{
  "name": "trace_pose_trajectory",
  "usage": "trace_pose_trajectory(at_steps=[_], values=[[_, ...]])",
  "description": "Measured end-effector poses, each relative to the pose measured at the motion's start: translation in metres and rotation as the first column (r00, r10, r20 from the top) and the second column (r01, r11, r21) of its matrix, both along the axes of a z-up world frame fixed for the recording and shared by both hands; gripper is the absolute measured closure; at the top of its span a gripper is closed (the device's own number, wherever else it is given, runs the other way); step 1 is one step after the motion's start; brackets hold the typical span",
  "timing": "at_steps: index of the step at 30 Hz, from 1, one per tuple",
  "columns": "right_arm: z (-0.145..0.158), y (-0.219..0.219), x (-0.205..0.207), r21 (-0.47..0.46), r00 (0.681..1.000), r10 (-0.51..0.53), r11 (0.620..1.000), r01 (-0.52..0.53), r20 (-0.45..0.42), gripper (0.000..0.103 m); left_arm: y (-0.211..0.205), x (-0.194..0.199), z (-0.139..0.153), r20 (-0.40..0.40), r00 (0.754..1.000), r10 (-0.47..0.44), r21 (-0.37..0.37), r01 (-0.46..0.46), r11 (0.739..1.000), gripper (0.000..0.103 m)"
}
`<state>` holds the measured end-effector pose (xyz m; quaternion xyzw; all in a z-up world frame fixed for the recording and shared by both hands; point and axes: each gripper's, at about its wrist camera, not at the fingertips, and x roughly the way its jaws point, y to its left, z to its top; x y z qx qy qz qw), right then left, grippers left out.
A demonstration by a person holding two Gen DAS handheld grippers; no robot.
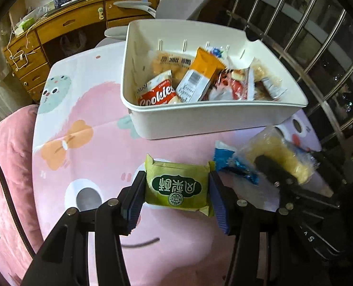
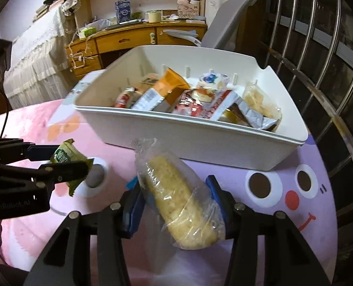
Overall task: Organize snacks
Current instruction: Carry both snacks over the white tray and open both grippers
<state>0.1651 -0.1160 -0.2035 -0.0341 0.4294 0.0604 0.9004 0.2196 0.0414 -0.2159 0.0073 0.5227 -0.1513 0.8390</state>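
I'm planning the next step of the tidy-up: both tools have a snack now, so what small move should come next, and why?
Probably carry both forward over the white bin and let go there. The left tool is shut on the green packet and the right tool on the clear-wrapped cake, both lifted off the tablecloth, and the bin just ahead already holds the other snacks.

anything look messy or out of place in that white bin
The packets in the white bin lie jumbled, tilted and overlapping; the orange packet leans across the others. A blue wrapper lies loose on the table beside the bin.
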Motion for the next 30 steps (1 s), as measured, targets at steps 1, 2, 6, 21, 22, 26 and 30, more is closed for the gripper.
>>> trace_pose_trajectory(at_steps=[1,2,6,21,22,26,30], values=[[0.004,0.001,-0.002,0.025,1.0,0.004,1.0,-0.004,-0.004,0.053,0.002,-0.002,0.005,0.005,1.0,-0.001,0.001,0.001,1.0,0.053],[0.008,0.003,-0.004,0.049,1.0,0.008,0.999,-0.008,-0.007,0.053,0.004,-0.005,0.012,0.011,1.0,-0.002,0.003,0.002,1.0,0.053],[0.026,0.012,-0.011,0.11,1.0,0.029,0.994,-0.027,-0.012,0.053,0.01,-0.005,0.035,0.017,1.0,-0.001,-0.012,0.001,1.0,0.053],[0.11,-0.013,0.021,0.149,0.99,-0.024,0.989,0.003,0.142,0.053,0.018,0.04,0.124,0.157,0.986,0.058,-0.089,-0.044,0.995,0.052],[0.113,-0.018,0.025,0.149,0.989,-0.032,0.989,0.009,0.147,0.053,0.016,0.044,0.128,0.167,0.984,0.061,-0.091,-0.046,0.995,0.052],[0.124,-0.038,0.042,0.131,0.981,-0.073,0.99,0.049,0.179,0.053,0.008,0.066,0.138,0.184,0.981,0.066,-0.099,-0.048,0.994,0.052],[0.13,-0.061,0.062,0.128,0.975,-0.114,0.988,0.09,0.191,0.053,-0.005,0.087,0.14,0.196,0.978,0.069,-0.09,-0.052,0.995,0.052]])
